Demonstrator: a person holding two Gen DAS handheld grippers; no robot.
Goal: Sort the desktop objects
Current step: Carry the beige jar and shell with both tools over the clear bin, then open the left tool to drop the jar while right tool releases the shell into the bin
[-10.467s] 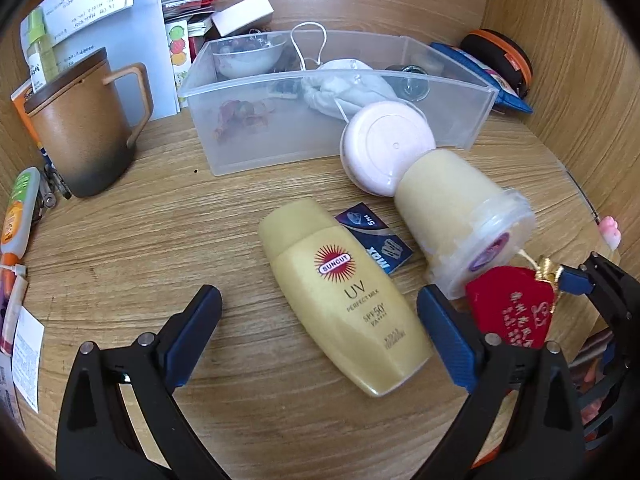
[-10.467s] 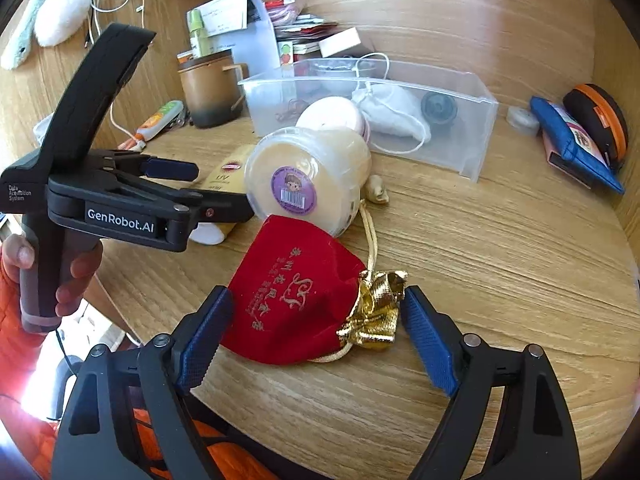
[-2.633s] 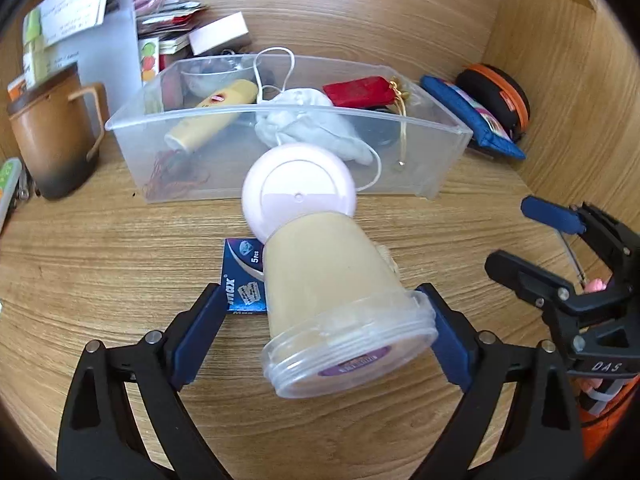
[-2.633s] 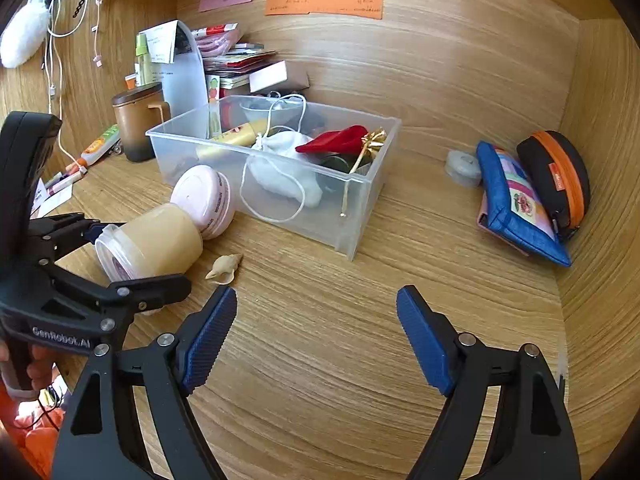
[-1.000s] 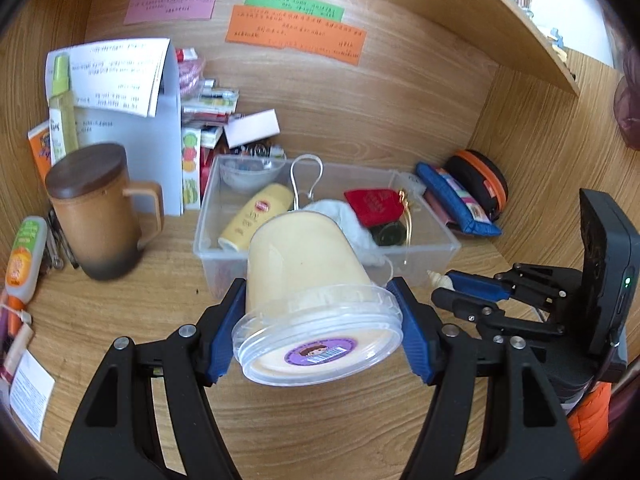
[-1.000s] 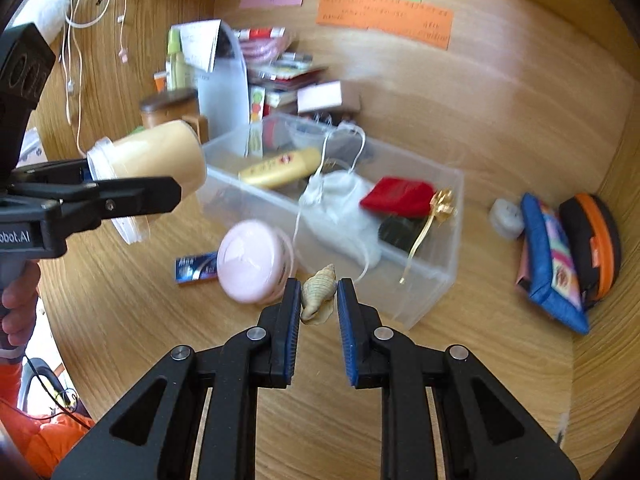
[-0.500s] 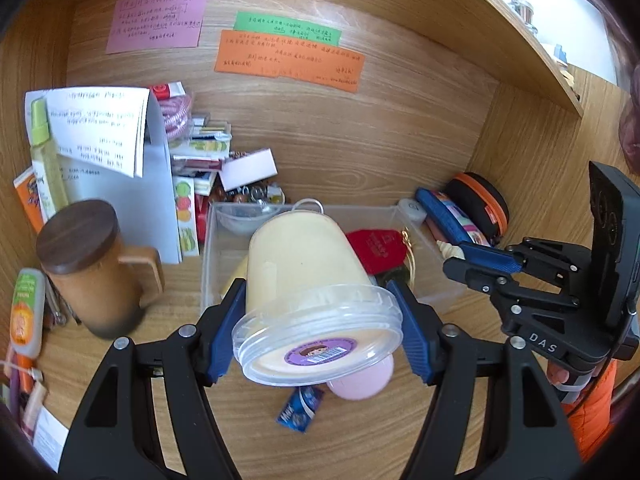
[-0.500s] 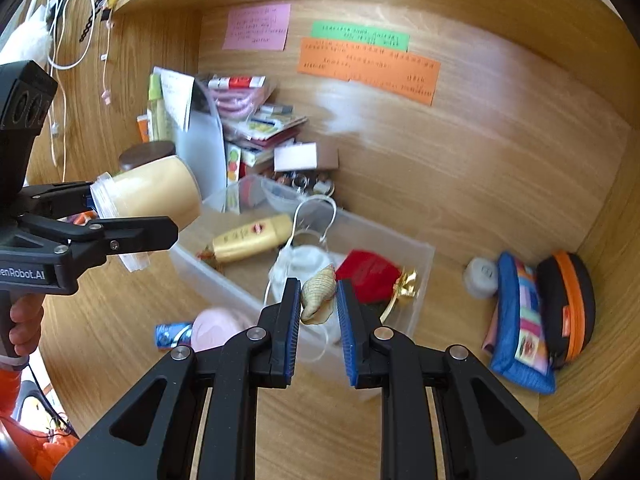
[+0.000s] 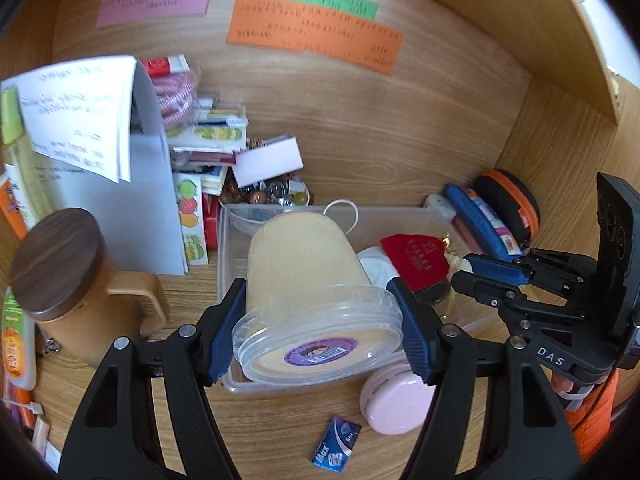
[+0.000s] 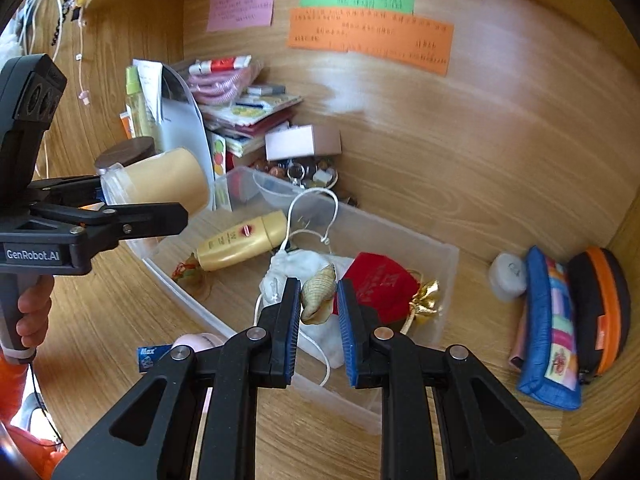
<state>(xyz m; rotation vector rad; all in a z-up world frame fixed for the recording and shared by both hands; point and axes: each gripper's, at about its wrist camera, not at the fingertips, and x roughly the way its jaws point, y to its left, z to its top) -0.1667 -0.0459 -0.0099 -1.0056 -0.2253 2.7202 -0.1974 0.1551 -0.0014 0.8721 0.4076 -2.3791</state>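
Observation:
My left gripper point(image 9: 318, 328) is shut on a cream plastic tub point(image 9: 304, 280) and holds it in the air over the clear plastic bin point(image 9: 404, 213). The tub also shows in the right wrist view point(image 10: 164, 184). My right gripper point(image 10: 318, 300) is shut on a small seashell point(image 10: 318, 294) and holds it above the bin point(image 10: 448, 256). In the bin lie a yellow sunscreen bottle point(image 10: 244, 246), a white drawstring bag point(image 10: 296, 268) and a red pouch point(image 10: 380, 286). The tub's pink lid point(image 9: 396, 400) and a small blue packet point(image 9: 335, 444) lie on the desk in front of the bin.
A brown mug with a dark lid point(image 9: 60, 280) stands left of the bin. A white file holder with papers point(image 9: 100, 160) and stacked items stand behind. A blue pencil case point(image 10: 552, 328) and a black-orange case point(image 10: 600, 308) lie at the right wall.
Both grippers have risen and moved over the bin with the tub and the shell still held. The pink lid and blue packet stay on the desk.

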